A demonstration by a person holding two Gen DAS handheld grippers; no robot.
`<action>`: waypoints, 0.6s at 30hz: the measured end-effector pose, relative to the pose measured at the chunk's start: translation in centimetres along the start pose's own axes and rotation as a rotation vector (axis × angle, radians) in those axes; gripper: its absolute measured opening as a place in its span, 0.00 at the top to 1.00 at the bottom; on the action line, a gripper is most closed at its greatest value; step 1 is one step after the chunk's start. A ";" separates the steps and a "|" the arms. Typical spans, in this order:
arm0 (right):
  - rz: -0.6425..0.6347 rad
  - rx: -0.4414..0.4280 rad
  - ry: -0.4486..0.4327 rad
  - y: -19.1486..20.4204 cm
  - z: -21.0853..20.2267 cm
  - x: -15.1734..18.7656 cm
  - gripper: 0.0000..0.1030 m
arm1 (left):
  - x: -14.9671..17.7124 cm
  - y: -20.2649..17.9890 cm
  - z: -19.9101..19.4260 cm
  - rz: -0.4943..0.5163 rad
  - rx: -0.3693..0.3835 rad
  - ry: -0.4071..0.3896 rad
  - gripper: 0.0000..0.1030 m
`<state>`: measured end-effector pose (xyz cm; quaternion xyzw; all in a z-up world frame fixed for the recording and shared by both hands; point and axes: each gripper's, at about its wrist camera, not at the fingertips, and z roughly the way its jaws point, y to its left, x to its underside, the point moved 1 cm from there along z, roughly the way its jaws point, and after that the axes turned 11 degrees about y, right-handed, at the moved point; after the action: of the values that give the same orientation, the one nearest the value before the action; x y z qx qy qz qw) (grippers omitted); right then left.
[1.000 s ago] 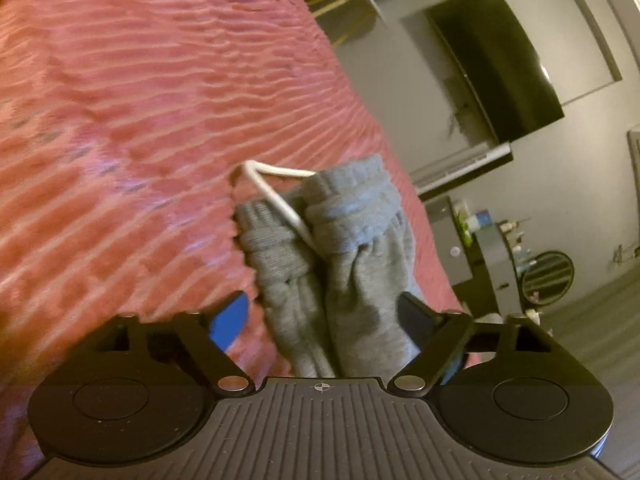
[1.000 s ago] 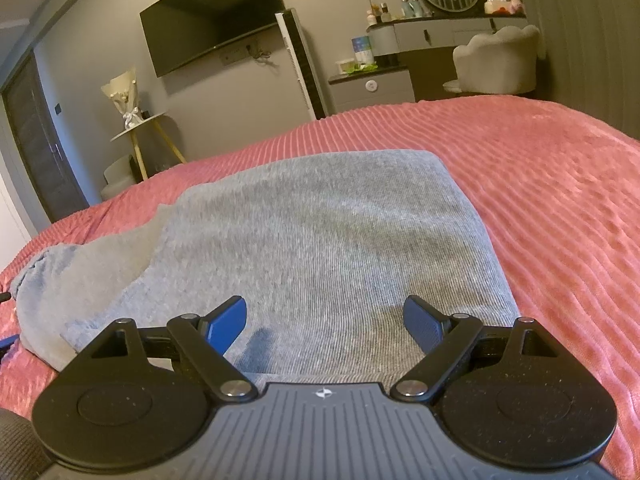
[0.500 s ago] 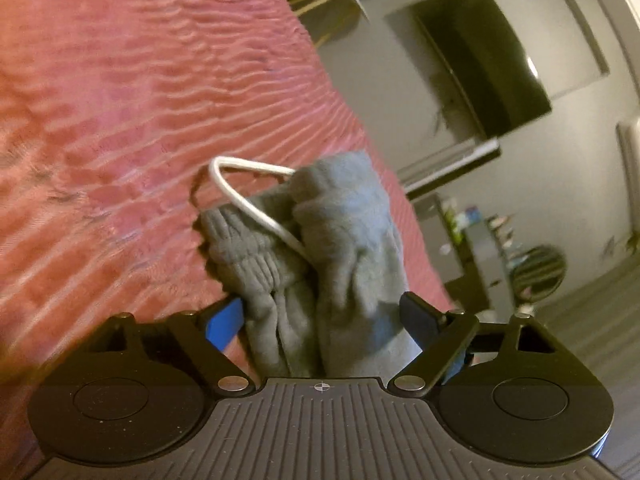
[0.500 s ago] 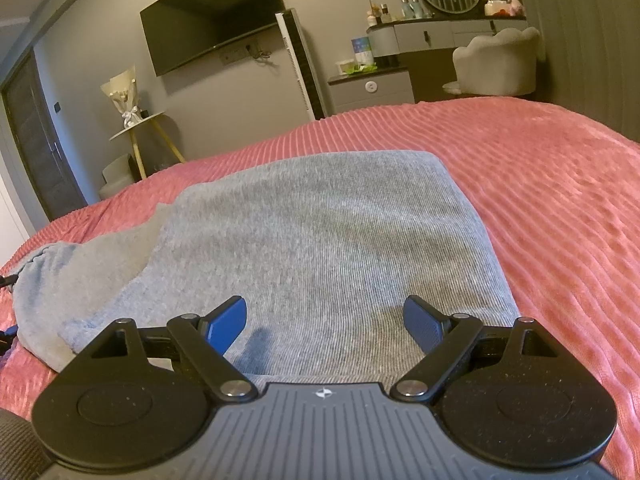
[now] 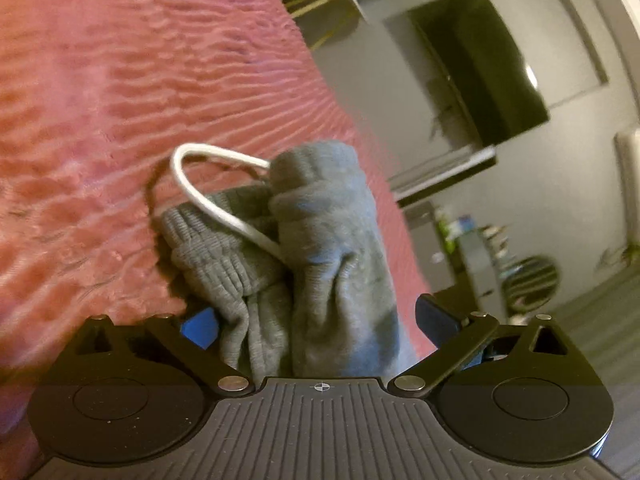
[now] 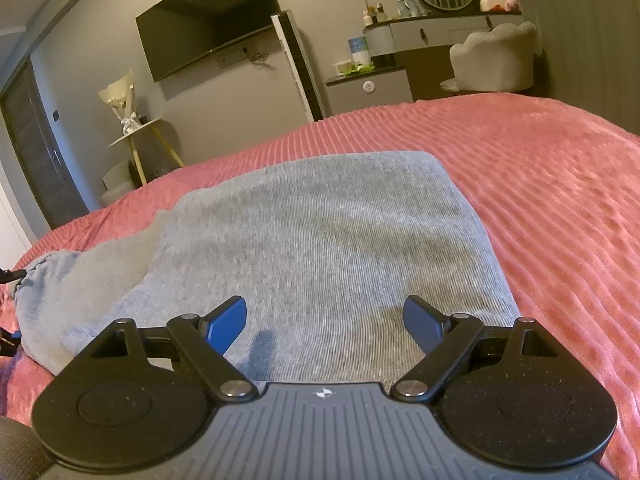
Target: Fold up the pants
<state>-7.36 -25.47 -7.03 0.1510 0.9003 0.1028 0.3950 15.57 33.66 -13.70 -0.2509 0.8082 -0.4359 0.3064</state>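
Here, grey pants [image 6: 320, 248] lie on a bed with a pink ribbed bedspread [image 6: 560, 208]. In the right wrist view they are folded into a broad flat slab, long axis running from the near right away to the left, where the cloth narrows to a bunched end near the left border. The right hand-held gripper [image 6: 325, 322] hovers low over the near edge of the slab, jaws apart, nothing between the pads.

In the left wrist view the gathered waistband [image 5: 224, 252] points away from the camera, a white drawstring [image 5: 208, 184] looping out of it onto the bedspread. The left hand-held gripper [image 5: 318, 322] has just been opening its jaws; they stand wide on either side of the bunched cloth, the right pad clear of it, the left pad partly hidden behind a fold.
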 end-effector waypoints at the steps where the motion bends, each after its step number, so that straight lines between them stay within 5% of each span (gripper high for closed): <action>1: -0.001 0.002 0.000 0.1 0.1 0.0 0.16 | -0.2 0.4 0.3 -0.016 0.001 0.010 0.01; 7: -0.022 0.023 -0.002 0.6 0.3 0.1 0.16 | -1.1 -0.5 1.9 -0.003 -0.099 0.081 0.01; 8: -0.017 0.021 -0.001 0.5 0.2 0.1 0.16 | -1.1 -0.5 1.8 -0.019 -0.099 0.075 0.05; 10: -0.005 0.013 0.002 0.4 0.1 -0.1 0.16 | -1.1 0.0 1.2 -0.067 -0.094 0.053 0.32; 11: 0.001 0.008 0.004 0.3 0.0 -0.1 0.16 | -0.9 0.7 0.8 -0.106 -0.065 0.058 0.58; 13: 0.018 -0.003 0.006 0.1 -0.2 -0.2 0.16 | -0.7 1.9 0.3 -0.180 0.017 0.058 0.64; 18: 0.072 -0.022 0.032 -0.3 -0.5 -0.8 0.16 | -0.2 -2.0 -1.4 -0.007 0.001 0.017 0.71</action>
<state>-7.26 -26.11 -6.20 0.1774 0.8993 0.1292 0.3783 15.02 33.60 -11.30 -0.2500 0.8097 -0.4392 0.2981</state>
